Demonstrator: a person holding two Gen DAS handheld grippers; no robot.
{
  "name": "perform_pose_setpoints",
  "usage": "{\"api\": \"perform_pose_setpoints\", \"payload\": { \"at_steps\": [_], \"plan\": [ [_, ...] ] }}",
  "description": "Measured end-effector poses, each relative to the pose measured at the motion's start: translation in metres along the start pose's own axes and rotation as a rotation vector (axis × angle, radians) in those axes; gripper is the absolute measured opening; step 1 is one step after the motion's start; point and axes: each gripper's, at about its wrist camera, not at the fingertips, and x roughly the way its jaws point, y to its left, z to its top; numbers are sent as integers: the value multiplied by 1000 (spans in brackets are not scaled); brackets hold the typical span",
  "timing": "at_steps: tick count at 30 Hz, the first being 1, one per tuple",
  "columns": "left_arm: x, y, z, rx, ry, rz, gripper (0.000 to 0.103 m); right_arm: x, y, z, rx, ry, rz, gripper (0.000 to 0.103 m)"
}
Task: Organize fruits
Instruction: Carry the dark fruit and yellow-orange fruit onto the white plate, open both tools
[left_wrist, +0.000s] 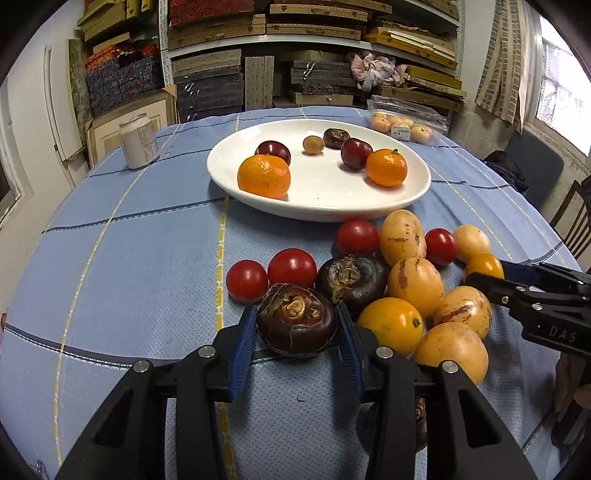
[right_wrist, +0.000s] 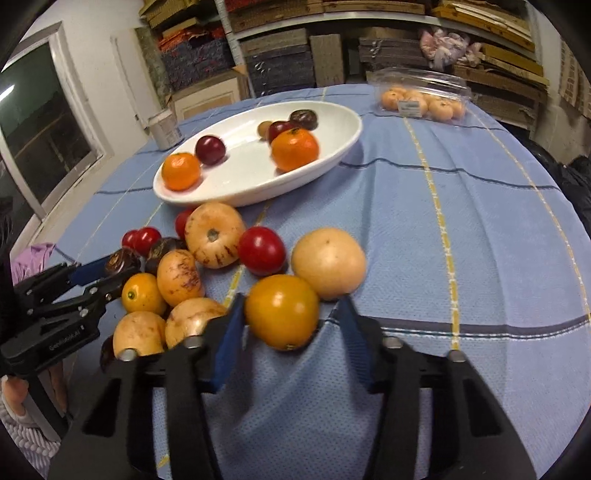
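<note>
A white oval plate (left_wrist: 317, 201) (right_wrist: 332, 155) holds two tangerines, dark plums, a small tan fruit and a dark water chestnut. In front of it lies a pile of red tomatoes, yellow-tan fruits and dark water chestnuts. My left gripper (left_wrist: 297, 325) has both blue pads against a dark water chestnut (left_wrist: 296, 319) resting on the cloth; it also shows in the right wrist view (right_wrist: 101, 275). My right gripper (right_wrist: 291, 314) is open around a yellow-orange tomato (right_wrist: 281, 311); the left pad touches it, the right pad stands apart. It shows in the left wrist view (left_wrist: 491, 275).
A blue striped cloth (left_wrist: 129, 277) covers the round table. A white can (left_wrist: 138, 140) stands at the back left. A clear plastic box of small oranges (left_wrist: 404, 122) (right_wrist: 424, 98) sits at the back right. Shelves of boxes stand behind; a chair is at the right.
</note>
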Motion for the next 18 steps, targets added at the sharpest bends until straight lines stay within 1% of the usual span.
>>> {"api": "perform_pose_setpoints", "payload": {
  "at_steps": [3,7,10,13,14,16,18],
  "plan": [
    [0,1,-1,-3,0,-4,43,-4,4,-1,-22,-20,3,38],
    [-4,0,0,1,-20,-6,43,-17,13,-3,-71,-80,-1,38],
    [-13,-2,0,9,-62,0,43,-23,19,-7,-101,-99,-3,38],
    [-25,1,8,-16,-102,-3,43,-33,13,-6,-73,-124,7,38],
    [-29,3,14,-29,-114,-9,43,-37,9,-2,-51,-133,22,38],
    [-36,3,30,-39,-132,-15,43,-49,-1,18,-2,-147,60,38],
    [-45,0,55,-40,-167,-12,43,-62,-6,41,15,-196,51,38]
  ]
}}
